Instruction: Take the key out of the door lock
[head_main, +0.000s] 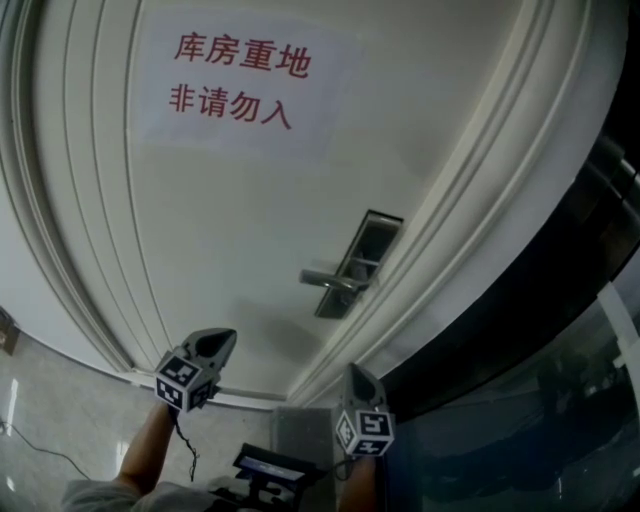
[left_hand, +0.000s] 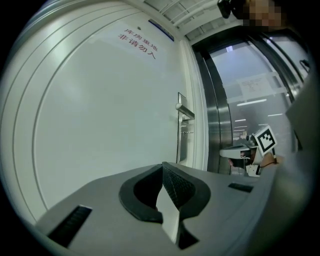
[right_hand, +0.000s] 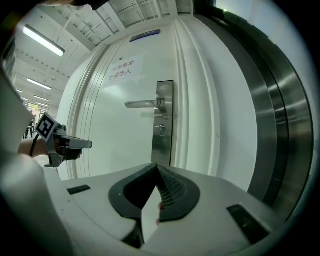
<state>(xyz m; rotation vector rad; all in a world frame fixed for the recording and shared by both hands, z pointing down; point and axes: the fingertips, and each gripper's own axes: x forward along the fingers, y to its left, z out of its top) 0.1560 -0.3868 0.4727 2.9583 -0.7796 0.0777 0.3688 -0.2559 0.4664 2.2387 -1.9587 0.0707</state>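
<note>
A white door (head_main: 230, 220) carries a steel lock plate (head_main: 362, 262) with a lever handle (head_main: 330, 280). In the right gripper view the plate (right_hand: 163, 120) shows the handle (right_hand: 142, 104) pointing left and a small key (right_hand: 160, 129) stuck in the keyhole below it. My left gripper (head_main: 226, 338) and right gripper (head_main: 357, 372) are held low, well short of the door, both shut and empty. The left jaws (left_hand: 162, 165) point at the bare door panel left of the lock plate (left_hand: 181, 130). The right jaws (right_hand: 156, 165) point roughly at the lock, far from the key.
A paper sign (head_main: 240, 80) with red characters is taped high on the door. Right of the door runs a white moulded frame (head_main: 470, 220), then a steel and dark glass wall (right_hand: 280, 130). A thin cable (head_main: 40, 450) lies on the tiled floor at lower left.
</note>
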